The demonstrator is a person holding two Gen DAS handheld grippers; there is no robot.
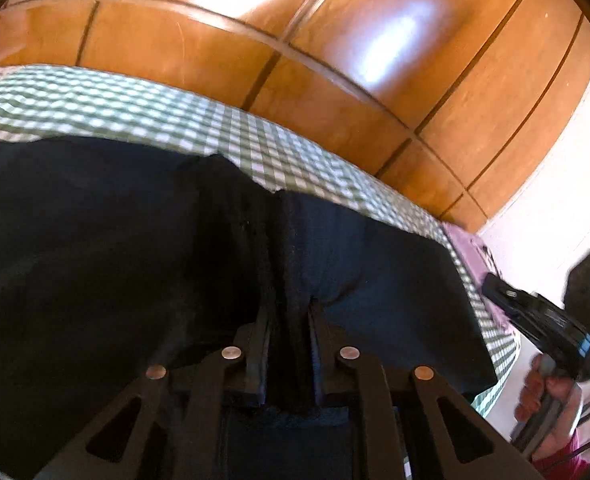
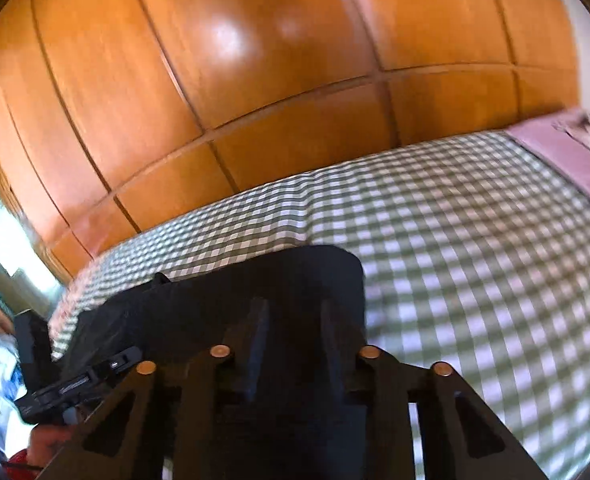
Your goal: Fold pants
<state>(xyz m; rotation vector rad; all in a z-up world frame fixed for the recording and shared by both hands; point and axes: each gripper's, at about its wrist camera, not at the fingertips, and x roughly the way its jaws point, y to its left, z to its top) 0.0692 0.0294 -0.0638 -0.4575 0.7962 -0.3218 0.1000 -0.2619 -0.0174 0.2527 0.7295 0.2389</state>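
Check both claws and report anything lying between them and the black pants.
Nothing visible does. The left claw already pinches a bunched ridge of the pants, and the right claw has the dark cloth between its fingers. Only pants lie on the checked bedcover nearby.

The left gripper (image 1: 290, 312) points forward and downward, its two black fingers nearly together, pinching a ridge of dark cloth. The right gripper (image 2: 293, 312) tilts down likewise, its fingers a little wider apart with dark cloth bunched between them. A bare hand (image 1: 547, 400) wraps the right gripper's handle, seen from the left camera.
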